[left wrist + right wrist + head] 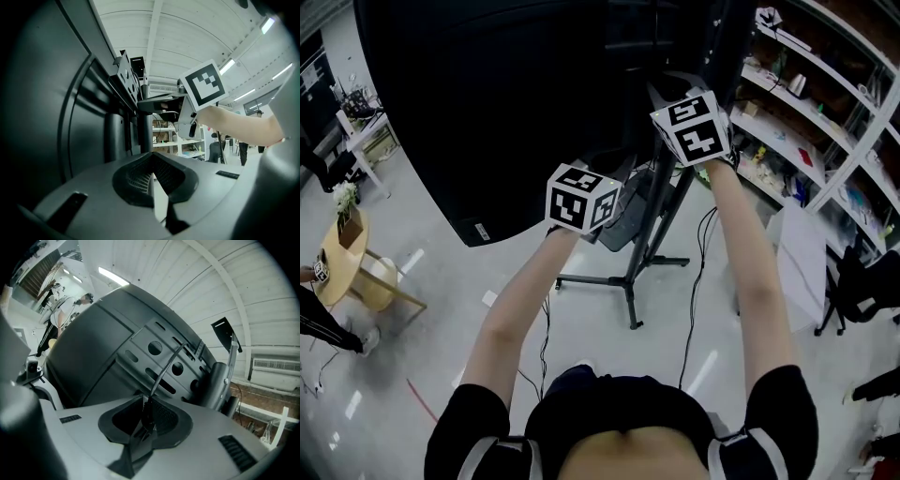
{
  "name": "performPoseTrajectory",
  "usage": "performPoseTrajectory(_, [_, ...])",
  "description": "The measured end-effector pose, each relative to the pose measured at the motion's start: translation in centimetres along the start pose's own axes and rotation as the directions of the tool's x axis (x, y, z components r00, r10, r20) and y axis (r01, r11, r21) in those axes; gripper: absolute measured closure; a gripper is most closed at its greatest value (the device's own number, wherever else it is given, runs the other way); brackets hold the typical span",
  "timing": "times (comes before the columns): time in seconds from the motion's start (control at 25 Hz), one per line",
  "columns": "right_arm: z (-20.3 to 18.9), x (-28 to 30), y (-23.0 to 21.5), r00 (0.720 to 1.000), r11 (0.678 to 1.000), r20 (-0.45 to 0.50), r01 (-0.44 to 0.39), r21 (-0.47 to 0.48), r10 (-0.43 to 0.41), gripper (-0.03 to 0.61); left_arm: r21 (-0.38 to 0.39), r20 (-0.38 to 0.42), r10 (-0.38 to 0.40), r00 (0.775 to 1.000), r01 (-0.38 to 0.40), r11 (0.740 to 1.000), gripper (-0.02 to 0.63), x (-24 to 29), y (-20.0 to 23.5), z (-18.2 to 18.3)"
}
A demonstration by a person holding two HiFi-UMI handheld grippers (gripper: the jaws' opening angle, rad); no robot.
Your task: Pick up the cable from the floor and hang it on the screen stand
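The big black screen [487,112] stands on a black floor stand [633,272], and I see it from behind. My right gripper [694,127] is raised at the stand's post, close to the screen's back panel [117,348]. Its jaws are shut on the thin dark cable [166,366], whose plug end sits between the pads [161,416]. My left gripper [581,197] is lower and to the left, at the screen's lower edge. Its jaws [153,180] are together with nothing seen between them. The right gripper's marker cube [204,84] shows in the left gripper view. Black cables [701,272] hang down to the floor.
White shelves [806,122] full of small items line the right side. A white panel [802,253] and a black office chair [862,281] stand by them. A round wooden table [342,253] and a chair stand at the left. The stand's legs [591,279] spread over the grey floor.
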State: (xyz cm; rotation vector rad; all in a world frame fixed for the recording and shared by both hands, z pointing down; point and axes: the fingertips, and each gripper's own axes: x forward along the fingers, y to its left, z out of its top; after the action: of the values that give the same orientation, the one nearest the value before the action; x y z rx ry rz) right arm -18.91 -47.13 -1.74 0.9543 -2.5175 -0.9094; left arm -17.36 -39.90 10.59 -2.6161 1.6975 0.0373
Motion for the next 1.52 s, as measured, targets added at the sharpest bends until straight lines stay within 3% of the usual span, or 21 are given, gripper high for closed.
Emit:
performPoseTrajectory(0.68, [0.3,-1.6,-0.6,0.998,0.999,0.031,0.053,0.012,-0.053,0.499,0.000,-0.008,-0.038,0.999,0.038,0.999,0.607,0.4,-1.8,-0.2])
performPoseTrajectory(1.52, [2.8,-9.2,-1.8,0.984,0.990,0.105,0.143,-0.005,-0.142,0.474,-0.014,0.001,-0.055,0.998,0.055,0.998,0.607,-1.5,-6.7,0.2])
